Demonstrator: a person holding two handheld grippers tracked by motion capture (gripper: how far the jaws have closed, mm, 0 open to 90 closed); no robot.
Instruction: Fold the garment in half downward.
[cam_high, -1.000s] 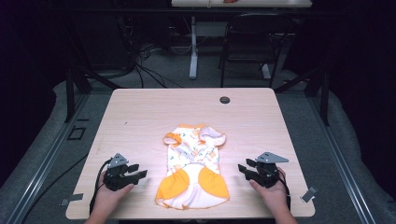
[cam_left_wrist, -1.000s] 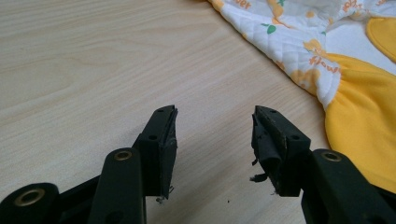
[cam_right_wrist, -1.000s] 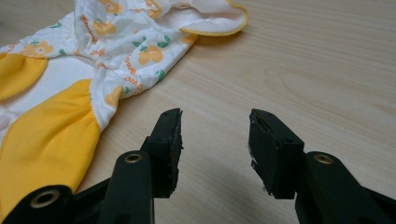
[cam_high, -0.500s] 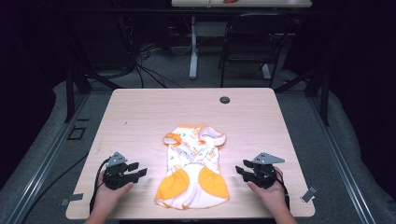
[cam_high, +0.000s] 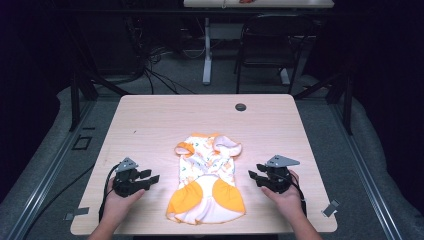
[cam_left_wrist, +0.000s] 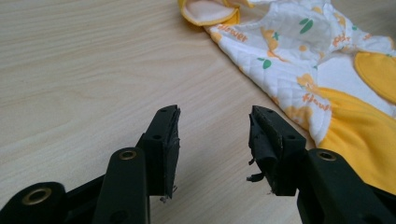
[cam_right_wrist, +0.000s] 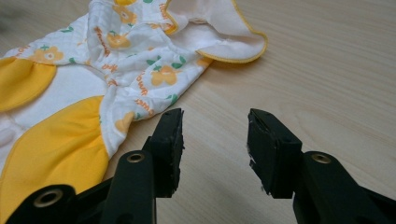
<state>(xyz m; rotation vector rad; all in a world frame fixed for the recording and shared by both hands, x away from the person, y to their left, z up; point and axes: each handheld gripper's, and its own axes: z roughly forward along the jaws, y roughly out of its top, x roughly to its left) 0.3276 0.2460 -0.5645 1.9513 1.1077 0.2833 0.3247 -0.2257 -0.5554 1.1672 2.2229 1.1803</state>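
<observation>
A small white and orange baby garment (cam_high: 207, 182) with fruit prints lies flat in the middle of the wooden table (cam_high: 165, 117), its orange panels toward the near edge. My left gripper (cam_high: 150, 178) rests on the table to the garment's left, open and holding nothing. In the left gripper view the garment (cam_left_wrist: 322, 65) lies ahead and to the right of the gap between the jaws (cam_left_wrist: 215, 140). My right gripper (cam_high: 254, 173) sits to the garment's right, open as well. In the right gripper view the garment (cam_right_wrist: 102, 84) lies ahead and to the left of the open jaws (cam_right_wrist: 215, 140).
A small dark round disc (cam_high: 241, 107) is set in the table near its far edge. A chair (cam_high: 270, 45) and a table leg (cam_high: 207, 50) stand on the floor beyond. Cables (cam_high: 150, 70) run across the floor at the back left.
The right gripper has shifted slightly left, toward the garment. The left gripper and the garment look unchanged.
</observation>
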